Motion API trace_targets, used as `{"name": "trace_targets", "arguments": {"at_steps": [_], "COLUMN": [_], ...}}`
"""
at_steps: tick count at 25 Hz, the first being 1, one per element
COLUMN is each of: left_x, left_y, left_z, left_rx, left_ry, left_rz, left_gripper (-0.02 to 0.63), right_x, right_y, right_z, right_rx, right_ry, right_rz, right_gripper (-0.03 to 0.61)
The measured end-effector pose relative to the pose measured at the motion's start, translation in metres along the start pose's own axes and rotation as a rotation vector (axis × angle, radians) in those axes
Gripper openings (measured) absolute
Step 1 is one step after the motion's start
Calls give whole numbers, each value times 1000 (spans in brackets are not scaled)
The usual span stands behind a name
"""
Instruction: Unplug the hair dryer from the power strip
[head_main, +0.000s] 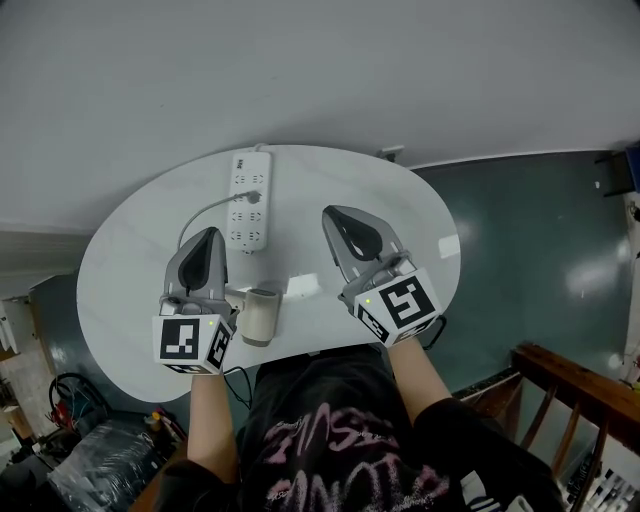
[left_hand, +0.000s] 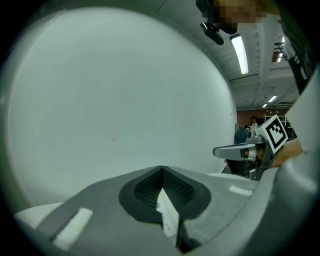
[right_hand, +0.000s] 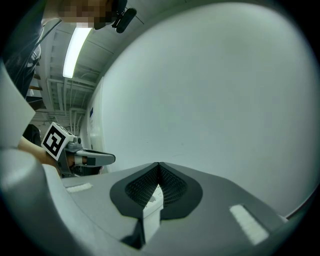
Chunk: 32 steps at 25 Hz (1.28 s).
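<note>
A white power strip (head_main: 250, 200) lies at the far side of the white oval table (head_main: 130, 250). A grey plug (head_main: 254, 197) sits in it, and its cable (head_main: 200, 215) curves left and toward me. The hair dryer (head_main: 259, 315) lies near the front edge, partly hidden by my left gripper (head_main: 208, 238). That gripper is shut and empty, hovering left of the strip. My right gripper (head_main: 336, 216) is also shut and empty, right of the strip. In the gripper views the jaws meet at the tips, left gripper (left_hand: 161, 169) and right gripper (right_hand: 158, 165), each facing the pale wall.
A pale wall (head_main: 320, 70) rises right behind the table. Dark green floor (head_main: 530, 230) lies to the right, with a wooden rail (head_main: 560, 380) at lower right. Bags and clutter (head_main: 90, 450) sit on the floor at lower left.
</note>
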<state>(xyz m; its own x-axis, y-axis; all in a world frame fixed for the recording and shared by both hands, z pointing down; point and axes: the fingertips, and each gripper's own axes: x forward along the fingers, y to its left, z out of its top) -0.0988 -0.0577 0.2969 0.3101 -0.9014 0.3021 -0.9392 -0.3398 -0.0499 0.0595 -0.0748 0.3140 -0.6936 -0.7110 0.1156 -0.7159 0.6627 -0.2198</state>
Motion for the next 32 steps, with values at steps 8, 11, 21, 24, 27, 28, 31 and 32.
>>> {"name": "trace_targets", "arguments": {"at_steps": [8,11,21,24,27,28,31,32], "left_x": [5,4,1,0,0,0,-1,-1], "left_y": [7,13,23,28,33,34,37,39], "left_z": [-2,-5,-11,-13,-10,-9,-11,-12], "left_rx": [-3,-9,-14,-14,-13,-12,-14,-15], "left_ry": [6,-5,-2,-3,-8,-10,-7,-6], "left_rz": [-28,-36,-59,-61,-60,-61,-62,-62], "left_gripper": [0,0,0,0,0,0,0,0], "right_x": [7,7,21,26,32,34,38,40], "right_y": [3,8,23,28,31,32,35,36], "right_z": [0,-1,-4,-6,-4,-3,-4,-5], "right_rx": [-6,-13,-16,-14,-20,-23,-24,-23], "right_ry": [-5,1,11,18,18,17,21,24], "right_rz": [-26,-31,-30,-27,-18,-16,-10,-8], "right_gripper": [6,6,6,6,6,8,6,8]}}
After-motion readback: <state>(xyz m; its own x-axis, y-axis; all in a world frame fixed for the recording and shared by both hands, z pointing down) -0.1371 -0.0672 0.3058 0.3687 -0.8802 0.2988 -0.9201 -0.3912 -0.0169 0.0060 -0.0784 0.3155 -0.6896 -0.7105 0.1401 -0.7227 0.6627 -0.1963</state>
